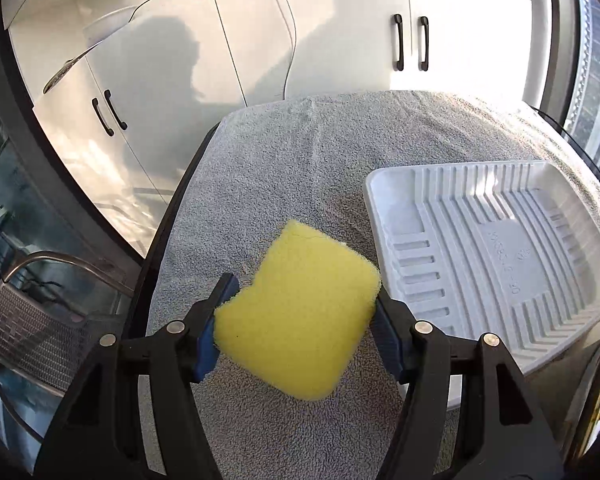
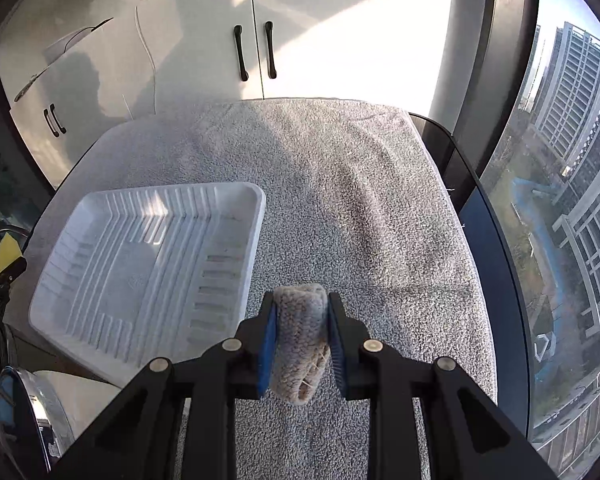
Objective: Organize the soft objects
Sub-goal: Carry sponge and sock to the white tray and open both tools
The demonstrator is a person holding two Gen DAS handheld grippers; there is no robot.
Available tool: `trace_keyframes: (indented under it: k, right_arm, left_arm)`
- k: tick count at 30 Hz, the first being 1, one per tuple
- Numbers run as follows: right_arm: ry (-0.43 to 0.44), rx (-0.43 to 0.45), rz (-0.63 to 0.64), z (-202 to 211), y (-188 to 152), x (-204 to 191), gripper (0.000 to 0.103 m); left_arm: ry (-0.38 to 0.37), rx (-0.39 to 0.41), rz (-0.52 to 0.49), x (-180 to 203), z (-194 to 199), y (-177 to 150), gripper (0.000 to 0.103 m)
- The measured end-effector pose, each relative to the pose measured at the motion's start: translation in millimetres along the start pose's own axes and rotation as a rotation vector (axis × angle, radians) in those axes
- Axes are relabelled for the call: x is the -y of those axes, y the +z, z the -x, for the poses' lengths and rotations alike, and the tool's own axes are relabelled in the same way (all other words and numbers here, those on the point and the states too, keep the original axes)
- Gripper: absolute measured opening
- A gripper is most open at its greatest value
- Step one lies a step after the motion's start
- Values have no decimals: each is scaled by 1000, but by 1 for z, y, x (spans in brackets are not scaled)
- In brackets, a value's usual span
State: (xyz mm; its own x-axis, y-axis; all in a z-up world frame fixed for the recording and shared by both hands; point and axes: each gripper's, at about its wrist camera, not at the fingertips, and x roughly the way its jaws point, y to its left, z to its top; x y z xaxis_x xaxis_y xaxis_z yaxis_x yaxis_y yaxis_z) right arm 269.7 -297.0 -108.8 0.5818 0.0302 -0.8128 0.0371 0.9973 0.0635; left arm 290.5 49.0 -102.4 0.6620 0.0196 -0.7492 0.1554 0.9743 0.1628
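Sponge (image 1: 296, 312), yellow and roughly rectangular, is pinched by the left tongs (image 1: 300, 320), with a blue pad (image 1: 210, 332) pressed into each of its short sides; it is held tilted above the grey towel (image 1: 300, 160) that covers the tabletop. About half of the sponge is seen projecting forward beyond the pads. Just to its right a white ribbed plastic tray (image 1: 496, 256) is set on the towel, and the sponge's right corner is seen close against the tray's near-left rim, though contact cannot be judged.

A folded beige cloth (image 2: 300, 344) of nubbly pile is clamped between the blue pads of the right tongs (image 2: 302, 344), held upright and squeezed narrow, with its top edge reaching just past the fingertips. It is held above the towel, just right of the tray's (image 2: 148, 264) right rim and apart from it. White cabinet doors (image 2: 260, 40) are seen beyond the tabletop.
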Motion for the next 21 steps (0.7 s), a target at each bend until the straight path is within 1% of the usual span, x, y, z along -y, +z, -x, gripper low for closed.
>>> trace_keyframes:
  k: [2, 5, 6, 8, 10, 11, 13, 15, 17, 19, 21]
  right_arm:
    - [38, -3, 24, -7, 13, -14, 26]
    - [78, -15, 71, -15, 25, -36, 26]
    - [96, -23, 84, -19, 28, -42, 26]
    - [148, -55, 105, -30, 33, -52, 26]
    - [208, -86, 112, -40, 36, -61, 26]
    - [231, -101, 112, -45, 36, -64, 26]
    - [279, -134, 106, -55, 37, -69, 26]
    - [298, -163, 103, -64, 36, -74, 26]
    - [287, -178, 114, -72, 35, -79, 26]
    - [281, -192, 127, -78, 33, -84, 26]
    - [271, -204, 133, -83, 31, -86, 27]
  left_arm:
    - [-25, 1, -11, 10, -3, 11, 61]
    - [-85, 12, -16, 22, -7, 25, 61]
    - [-116, 8, -23, 26, -8, 29, 61]
    - [-216, -6, -35, 35, -12, 34, 61]
    - [-281, -31, -47, 44, -18, 37, 61]
    - [-310, -52, -55, 49, -22, 37, 61]
    - [-330, -73, -57, 55, -28, 34, 61]
    - [-370, -112, -56, 61, -37, 34, 62]
    - [-397, -149, -49, 66, -45, 31, 64]
    - [-413, -173, -41, 69, -51, 29, 65]
    - [-416, -197, -54, 74, -57, 27, 65]
